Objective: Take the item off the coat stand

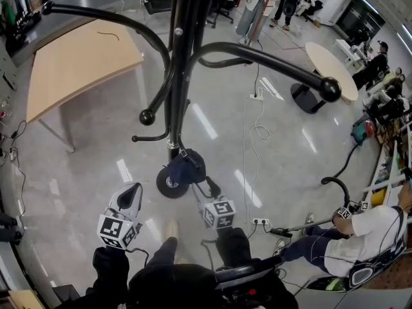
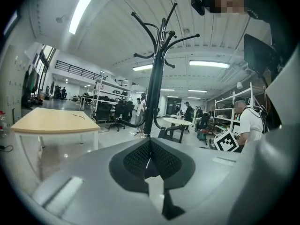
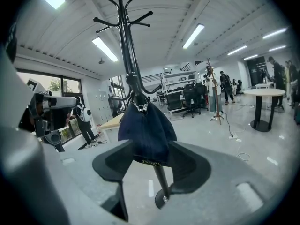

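Observation:
A black coat stand (image 1: 183, 56) rises in front of me, its round base (image 1: 172, 182) on the grey floor. A dark blue cap (image 1: 187, 167) hangs low on its pole. In the right gripper view the cap (image 3: 146, 130) hangs by its strap from a hook and dips between the two pads. My right gripper (image 3: 152, 165) stands open around its lower edge, pads clear of the cloth. My left gripper (image 2: 150, 159) is shut with nothing in it and points at the stand (image 2: 154, 93) from further back. In the head view it (image 1: 133, 190) sits left of the right gripper (image 1: 206, 188).
A light wooden table (image 1: 77, 60) stands at the back left and a round white table (image 1: 331, 66) at the back right. A seated person (image 1: 360, 234) is at the right edge. Cables (image 1: 257, 131) and a power strip (image 1: 261, 222) lie on the floor.

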